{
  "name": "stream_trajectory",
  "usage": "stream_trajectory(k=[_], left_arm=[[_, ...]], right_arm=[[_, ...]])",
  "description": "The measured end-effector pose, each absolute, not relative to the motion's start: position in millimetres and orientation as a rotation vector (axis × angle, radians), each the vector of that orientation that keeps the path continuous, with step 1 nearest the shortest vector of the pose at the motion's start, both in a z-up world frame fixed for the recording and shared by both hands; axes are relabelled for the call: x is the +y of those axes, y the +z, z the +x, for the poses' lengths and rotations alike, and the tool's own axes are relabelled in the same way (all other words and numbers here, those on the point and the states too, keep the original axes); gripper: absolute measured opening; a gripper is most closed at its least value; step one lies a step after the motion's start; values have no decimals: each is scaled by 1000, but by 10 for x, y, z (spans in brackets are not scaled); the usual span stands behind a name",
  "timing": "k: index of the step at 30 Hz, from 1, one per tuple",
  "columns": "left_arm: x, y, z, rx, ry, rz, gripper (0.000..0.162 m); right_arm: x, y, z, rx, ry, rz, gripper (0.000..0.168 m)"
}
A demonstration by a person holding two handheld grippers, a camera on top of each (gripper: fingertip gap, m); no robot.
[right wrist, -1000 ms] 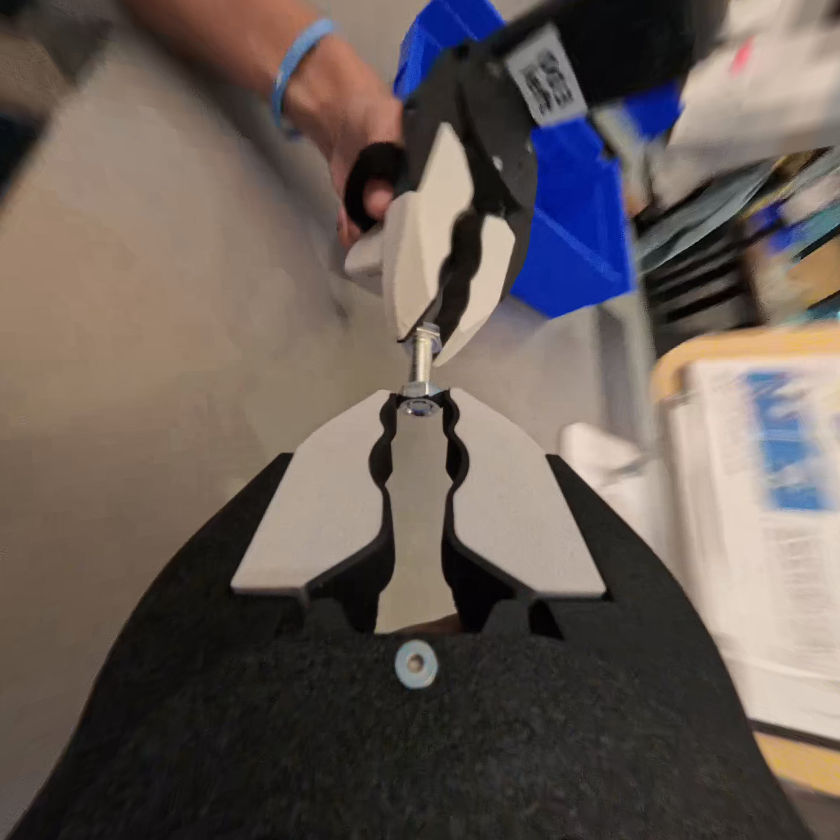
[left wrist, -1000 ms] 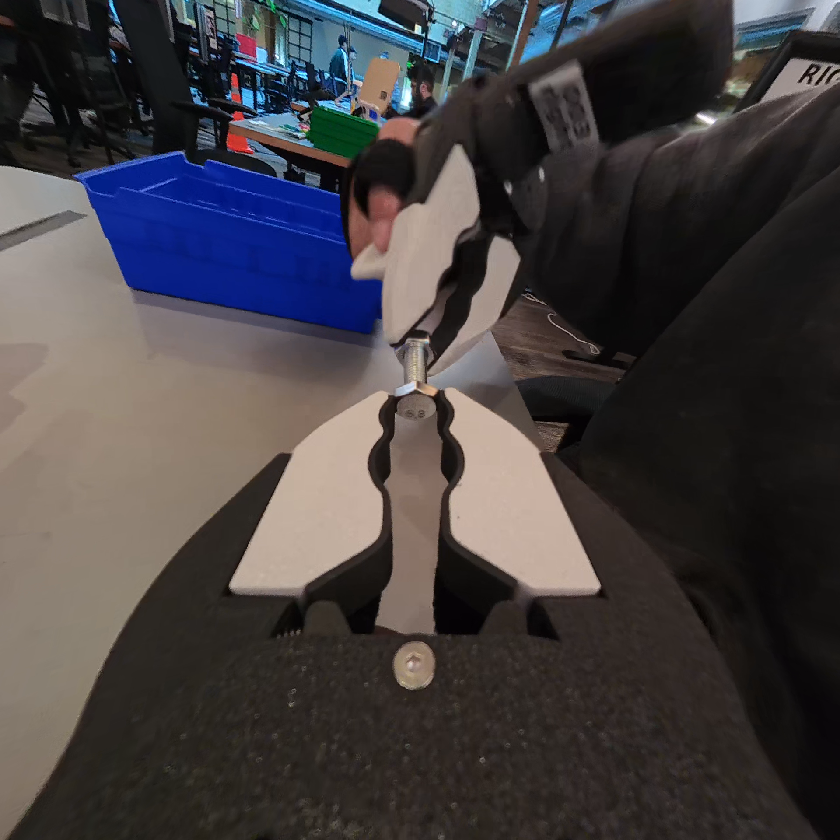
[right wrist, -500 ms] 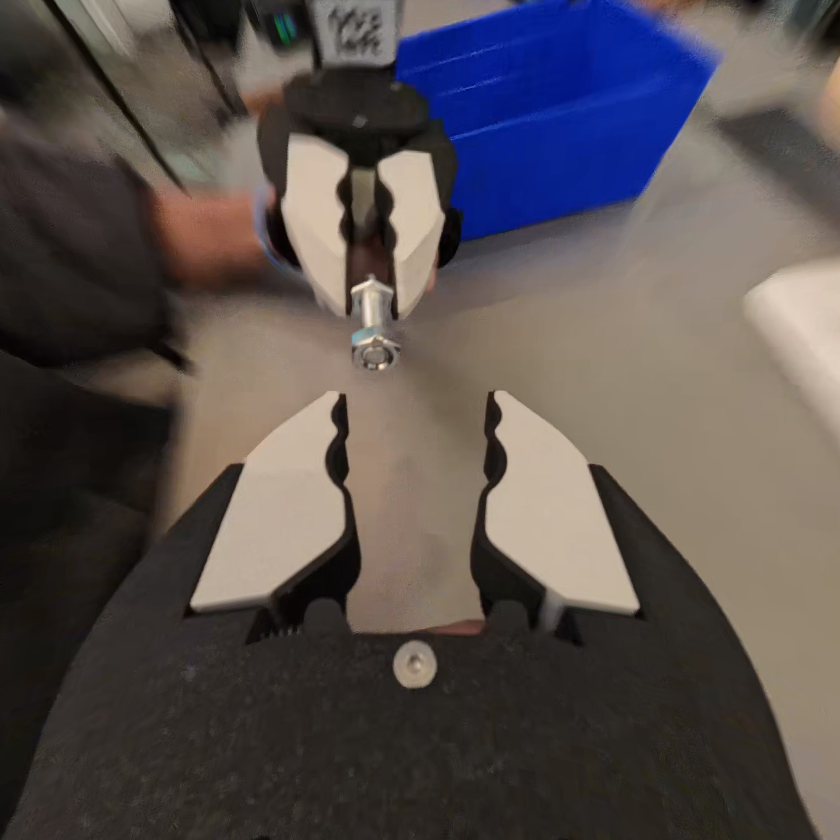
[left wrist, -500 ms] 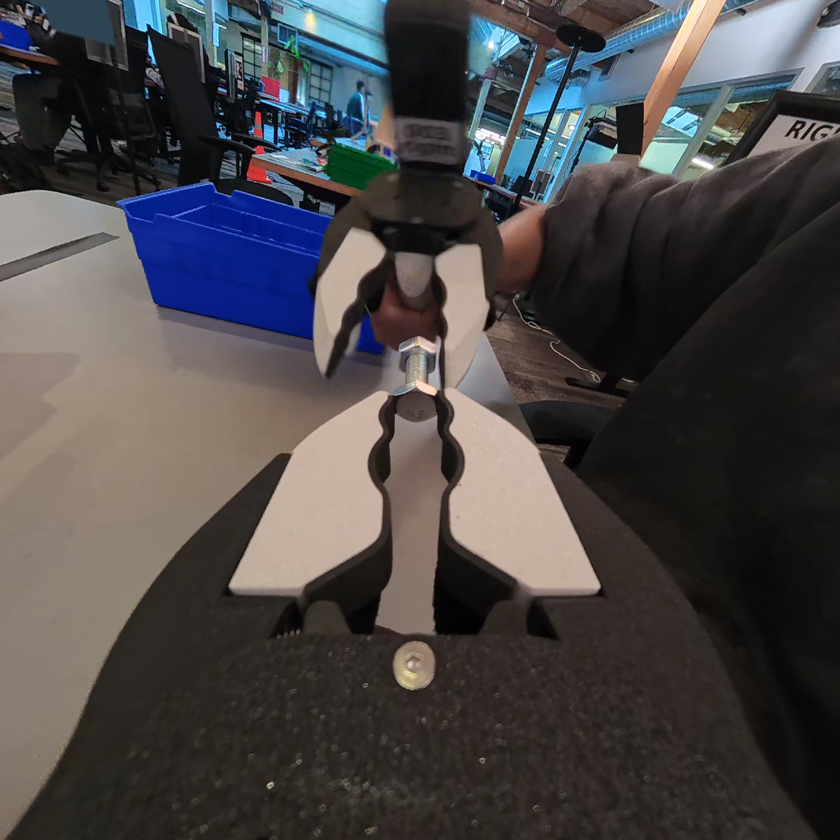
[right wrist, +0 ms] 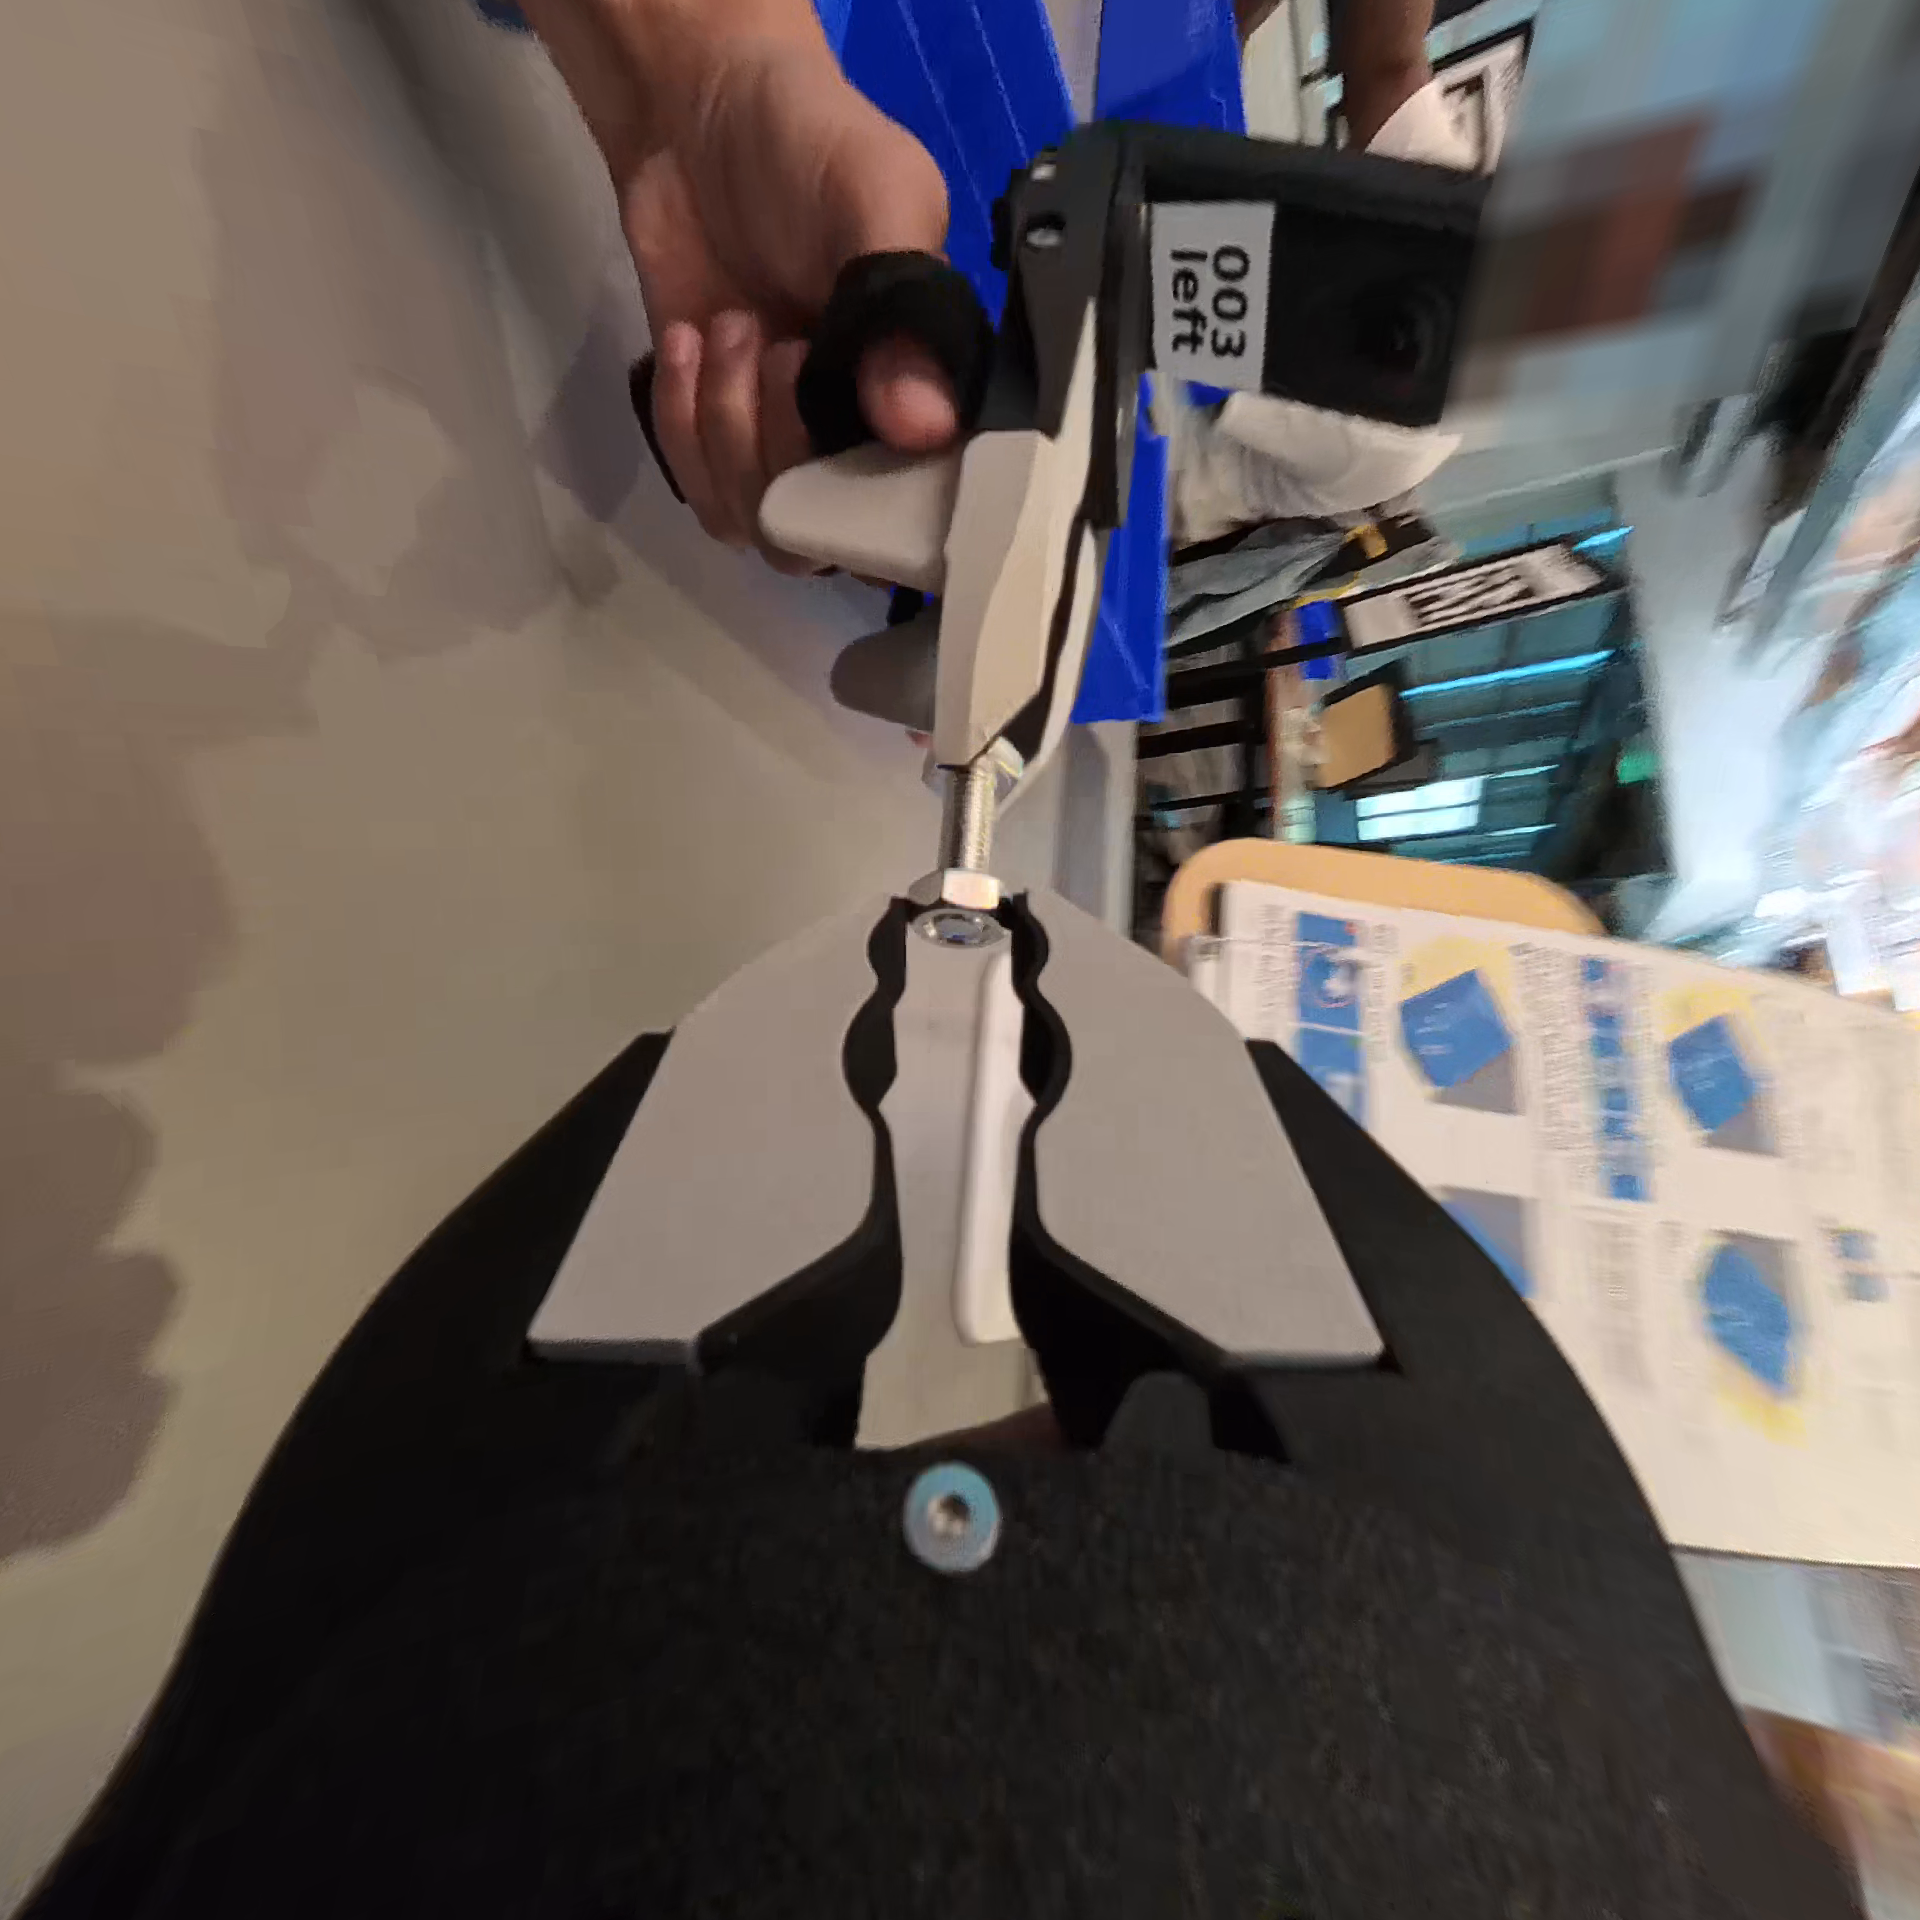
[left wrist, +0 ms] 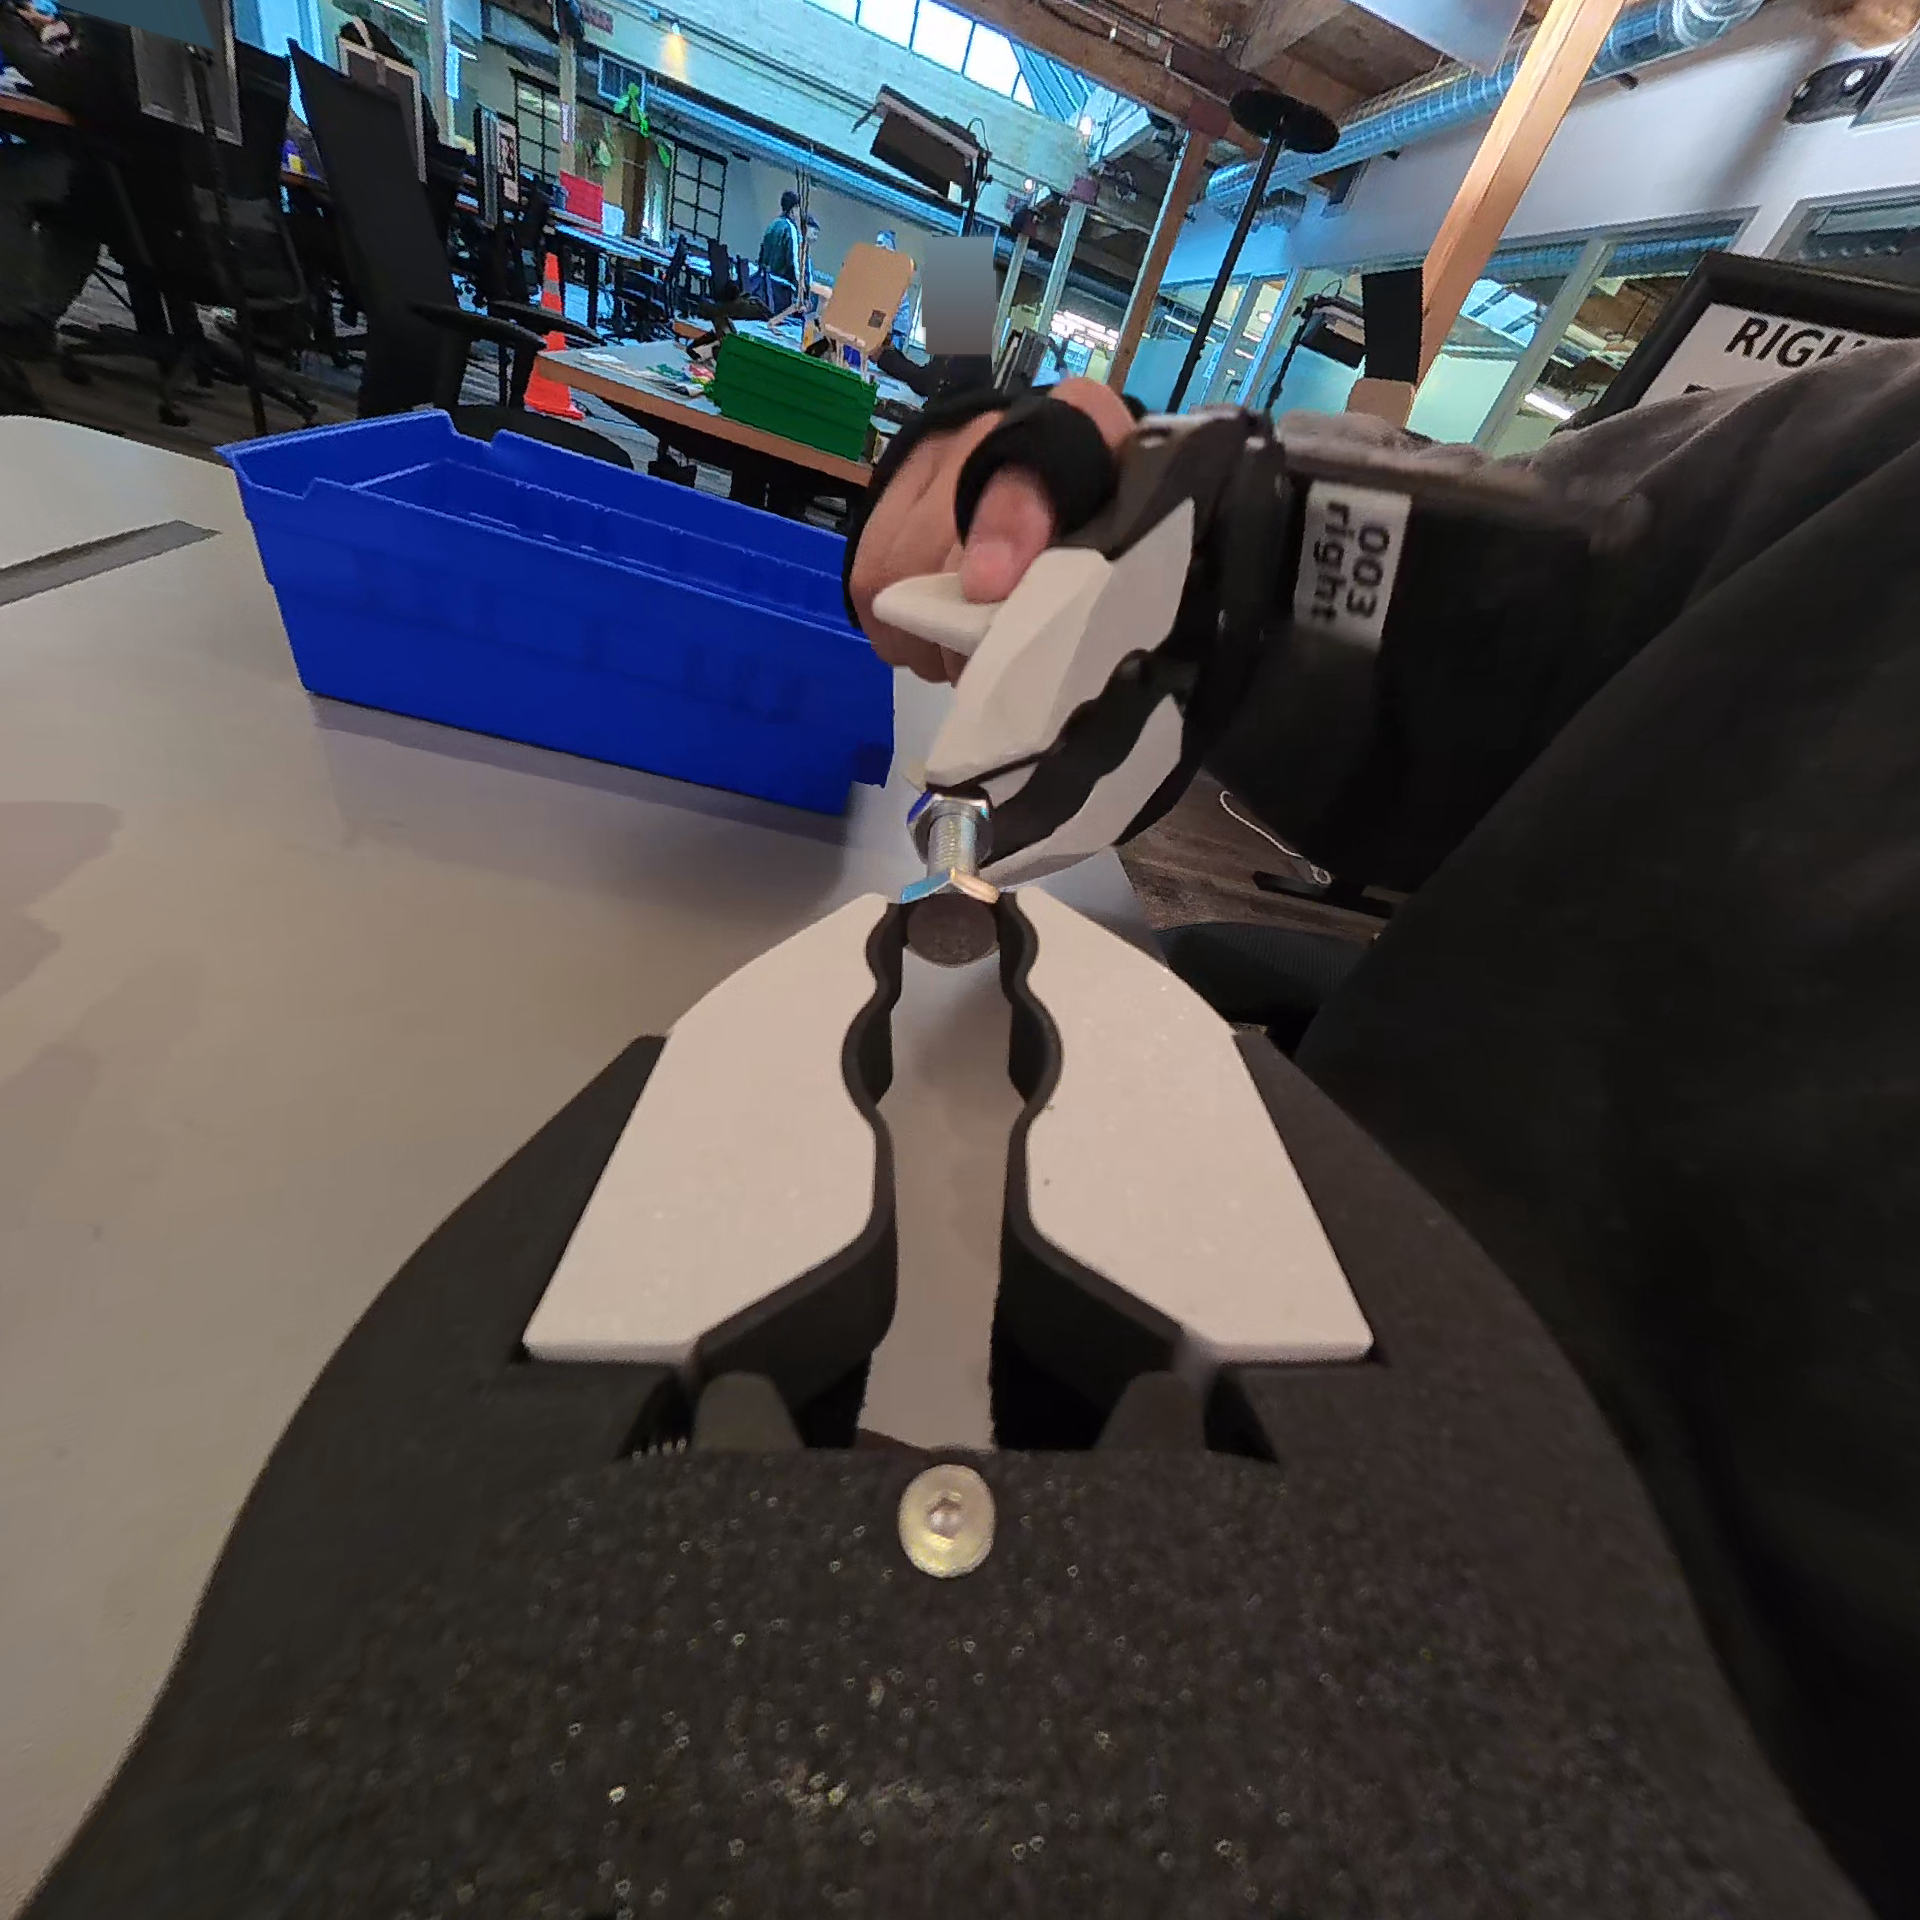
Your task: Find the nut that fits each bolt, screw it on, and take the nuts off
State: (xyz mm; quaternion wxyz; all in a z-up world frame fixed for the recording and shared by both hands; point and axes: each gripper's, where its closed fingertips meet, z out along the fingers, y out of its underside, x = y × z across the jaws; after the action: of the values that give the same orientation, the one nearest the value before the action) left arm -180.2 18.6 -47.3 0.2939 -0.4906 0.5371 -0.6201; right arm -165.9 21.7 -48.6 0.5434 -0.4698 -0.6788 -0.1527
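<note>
Bolt [left wrist: 951, 844]: short silver threaded shank, held in air above table edge between both grippers. Left gripper [left wrist: 949, 933] pinches bolt's hex head; right gripper [right wrist: 956, 923] pinches silver hex nut [right wrist: 958, 891] on shank's far end. Pale grey table [left wrist: 312, 935] carries blue bin [left wrist: 540, 603]; open workshop behind. Right wrist view alone shows blurred printed sheet [right wrist: 1558, 1143].

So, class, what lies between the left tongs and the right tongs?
The bolt: its threaded shank runs from the left tongs to the nut in the right tongs; both wrist views show it.
</note>
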Motion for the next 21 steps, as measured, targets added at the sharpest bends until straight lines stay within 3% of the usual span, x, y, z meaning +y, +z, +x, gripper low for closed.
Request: stream_trajectory(k=[3, 9, 13, 15, 18, 21], left_arm=[[181, -499, -1796, 1451, -1598, -1302, 17], [170, -459, -1787, 1436, -1593, -1284, 17], [191, -439, -1806, 1426, -1607, -1285, 17], [215, -437, -1811, 1417, -1605, -1292, 17], [202, -446, -1810, 1421, -1630, -1297, 17], [188, -473, -1798, 1434, -1629, -1305, 17]], right_arm=[[193, -546, -1660, -1498, 80, -1475, 19], [148, -432, -1686, -717, 1460, -2039, 18], [108, -403, -1725, -524, 1796, -1973, 24], [72, -437, -1746, -683, 1644, -1949, 54], [205, -626, -1633, -1144, 783, -1814, 61], [297, -492, -1546, -1439, -28, -1393, 54]])
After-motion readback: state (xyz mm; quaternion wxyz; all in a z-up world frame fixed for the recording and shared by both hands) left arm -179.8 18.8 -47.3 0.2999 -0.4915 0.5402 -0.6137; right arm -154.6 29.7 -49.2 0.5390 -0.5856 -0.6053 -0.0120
